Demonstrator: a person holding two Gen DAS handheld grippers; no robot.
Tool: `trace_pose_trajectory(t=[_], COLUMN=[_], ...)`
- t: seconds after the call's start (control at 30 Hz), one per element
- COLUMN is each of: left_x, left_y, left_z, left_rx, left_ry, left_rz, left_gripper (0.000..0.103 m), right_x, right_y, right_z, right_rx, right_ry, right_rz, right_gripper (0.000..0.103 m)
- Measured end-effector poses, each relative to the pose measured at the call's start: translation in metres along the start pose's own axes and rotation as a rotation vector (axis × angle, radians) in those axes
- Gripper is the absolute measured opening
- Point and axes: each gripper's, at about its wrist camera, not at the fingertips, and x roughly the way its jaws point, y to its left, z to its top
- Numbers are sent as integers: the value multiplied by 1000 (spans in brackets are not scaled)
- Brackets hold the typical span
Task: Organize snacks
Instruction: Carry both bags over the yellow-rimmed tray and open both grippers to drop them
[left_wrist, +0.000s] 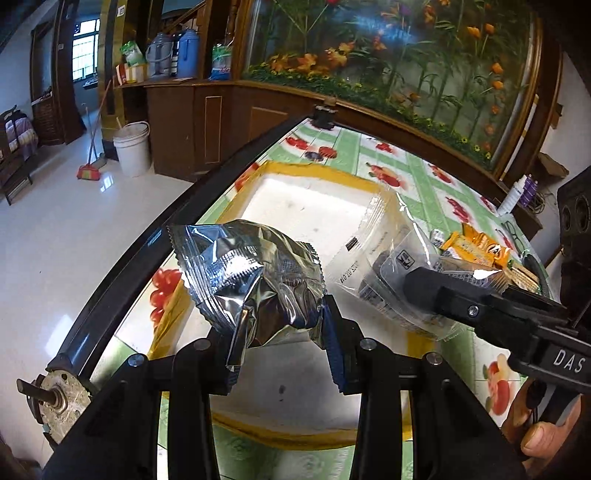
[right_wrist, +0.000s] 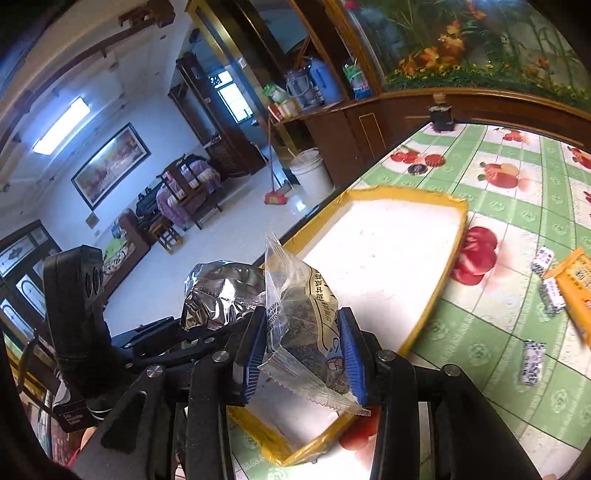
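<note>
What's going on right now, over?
Left gripper shut on silver packet. Right gripper shut on clear packet. Both over empty white tray. Nothing blocking.

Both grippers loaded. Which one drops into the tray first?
Probably left. The left gripper holds its silver packet above the white tray; the right gripper with the clear packet is at the tray's near edge.
</note>
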Motion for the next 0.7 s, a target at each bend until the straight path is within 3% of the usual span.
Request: trace_pose_trajectory(t=[0.33, 0.4, 0.43, 0.47, 0.6, 0.7], left_x=[4, 1, -1, -4, -13, -16], left_y=[10, 8, 7, 9, 6, 5], left_z=[-10, -10, -10, -11, -9, -9], left_rx=[32, 45, 48, 53, 68, 71], left_ry=[4, -5, -16, -36, -78, -92], left_rz=[123, 161, 186, 197, 220, 226], left_gripper=[38, 58, 81, 85, 85, 85], right_x=[28, 27, 23, 21, 3, -16], right_y=[-9, -12, -11, -12, -22, -30], right_z=[-1, 1, 0, -1, -4, -5], right_rx=[22, 22, 24, 25, 52, 75], right_ry=[38, 33, 30, 27, -11, -46], right_rz=[3, -2, -4, -9, -33, -31], right_gripper=[36, 39, 39, 41, 64, 64])
